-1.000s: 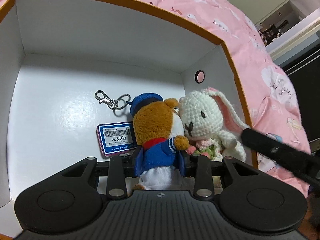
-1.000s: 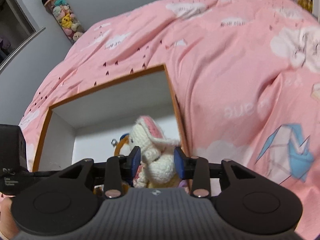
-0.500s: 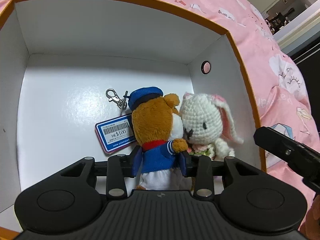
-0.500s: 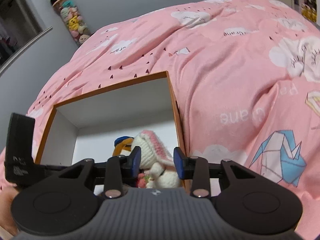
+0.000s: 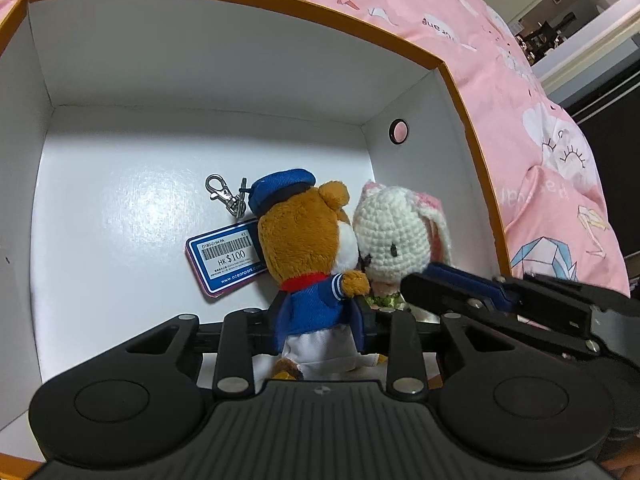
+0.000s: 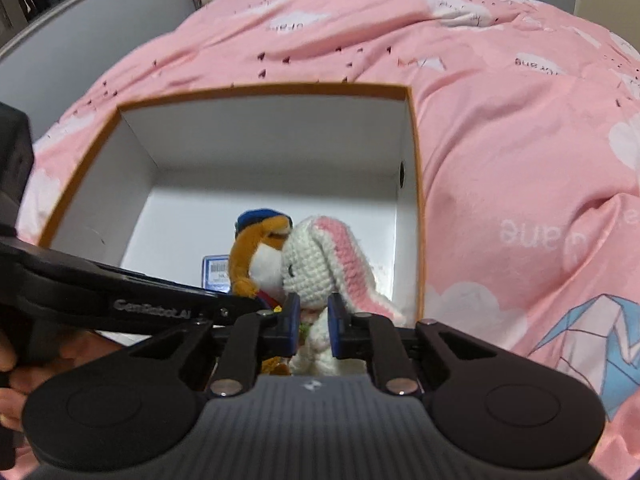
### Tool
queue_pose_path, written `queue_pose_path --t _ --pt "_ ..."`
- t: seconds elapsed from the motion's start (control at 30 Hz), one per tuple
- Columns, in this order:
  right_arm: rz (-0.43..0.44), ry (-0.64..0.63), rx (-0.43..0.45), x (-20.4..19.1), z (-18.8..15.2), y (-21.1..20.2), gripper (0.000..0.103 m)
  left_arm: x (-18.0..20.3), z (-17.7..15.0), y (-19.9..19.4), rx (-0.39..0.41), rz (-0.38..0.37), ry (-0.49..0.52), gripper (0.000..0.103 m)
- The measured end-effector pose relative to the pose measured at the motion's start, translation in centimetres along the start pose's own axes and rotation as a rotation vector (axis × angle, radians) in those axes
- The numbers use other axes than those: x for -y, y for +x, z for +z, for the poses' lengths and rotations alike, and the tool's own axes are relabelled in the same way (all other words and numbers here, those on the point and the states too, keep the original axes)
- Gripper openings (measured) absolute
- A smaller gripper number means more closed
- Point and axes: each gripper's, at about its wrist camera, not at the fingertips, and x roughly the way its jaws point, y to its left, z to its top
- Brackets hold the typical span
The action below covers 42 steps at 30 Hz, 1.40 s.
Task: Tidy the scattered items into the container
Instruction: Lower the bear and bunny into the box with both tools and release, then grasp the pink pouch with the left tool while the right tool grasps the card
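Inside the box [image 5: 200, 80], bear [image 5: 316, 280] clamped by closing left gripper [image 5: 320, 326], rabbit [image 6: 320, 264] pinched by closing right gripper [image 6: 313, 326], toys touching, near right wall.

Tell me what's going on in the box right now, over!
Left gripper closing on the bear. Right gripper closing on the bunny. Both toys inside the box, pressed together. Nothing in the way.
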Motion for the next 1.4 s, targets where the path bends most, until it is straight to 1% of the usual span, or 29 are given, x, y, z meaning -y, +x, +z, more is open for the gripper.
queue_pose_path --t 0.17,0.27,0.3,0.33,0.37,0.4,0.43,0.5,0.57,0.63,0.67,0.77,0.9,0.97,1.07,1.13,1.2,1.3,1.4 --pt "-0.003 -0.005 0.006 0.0 0.0 -0.2 0.017 0.9 -0.4 -1.0 0.032 0.03 0.056 0.035" --pt "0.006 0.004 0.039 0.0 -0.3 -1.6 0.02 1.5 -0.7 -2.3 0.066 0.039 0.083 0.035" --pt "0.009 0.004 0.054 0.0 -0.5 -2.2 0.022 1.8 -0.8 -2.6 0.077 0.047 0.092 0.035" --pt "0.013 0.005 0.067 0.0 -0.6 -2.7 0.028 2.0 -0.9 -3.0 0.088 0.056 0.101 0.035" --pt "0.017 0.009 0.079 0.0 -0.8 -3.2 0.031 2.2 -1.1 -3.5 0.098 0.062 0.107 0.035" --pt "0.023 0.016 0.091 0.0 -0.9 -3.7 0.032 2.4 -1.3 -3.9 0.108 0.064 0.111 0.035" --pt "0.029 0.021 0.102 -0.1 -1.0 -4.2 0.034 2.5 -1.4 -4.3 0.117 0.062 0.114 0.035" --pt "0.036 0.028 0.126 -0.3 -1.3 -5.2 0.035 2.8 -1.8 -5.2 0.134 0.057 0.121 0.035" --pt "0.039 0.029 0.149 -0.6 -1.6 -6.1 0.042 3.2 -2.2 -6.0 0.15 0.059 0.132 0.035" --pt "0.046 0.03 0.175 -1.0 -2.0 -7.1 0.043 3.4 -2.7 -7.0 0.171 0.055 0.141 0.035" --pt "0.054 0.031 0.187 -1.1 -2.2 -7.6 0.046 3.4 -3.0 -7.7 0.185 0.049 0.145 0.035" --pt "0.092 0.032 0.232 -1.5 -2.8 -9.2 0.047 3.4 -4.0 -10.0 0.226 0.035 0.165 0.035" --pt "0.127 0.038 0.268 -2.0 -3.7 -10.7 0.049 2.5 -5.6 -12.9 0.263 0.039 0.178 0.035" --pt "0.131 0.044 0.263 -2.3 -4.3 -11.0 0.055 1.6 -6.4 -14.0 0.276 0.05 0.165 0.035" --pt "0.143 0.039 0.241 -3.0 -5.3 -10.7 0.057 0.3 -7.7 -15.2 0.285 0.081 0.146 0.035" --pt "0.155 0.044 0.217 -3.4 -5.9 -10.2 0.057 -0.5 -8.5 -15.6 0.276 0.104 0.133 0.035" --pt "0.163 0.048 0.188 -3.8 -6.7 -9.7 0.057 -1.2 -9.3 -15.6 0.259 0.115 0.116 0.038" --pt "0.15 0.048 0.132 -4.3 -7.6 -8.9 0.057 -2.7 -10.5 -14.9 0.215 0.102 0.079 0.051" --pt "0.151 0.05 0.085 -4.6 -8.5 -8.3 0.056 -4.0 -11.7 -13.4 0.155 0.088 0.021 0.051"
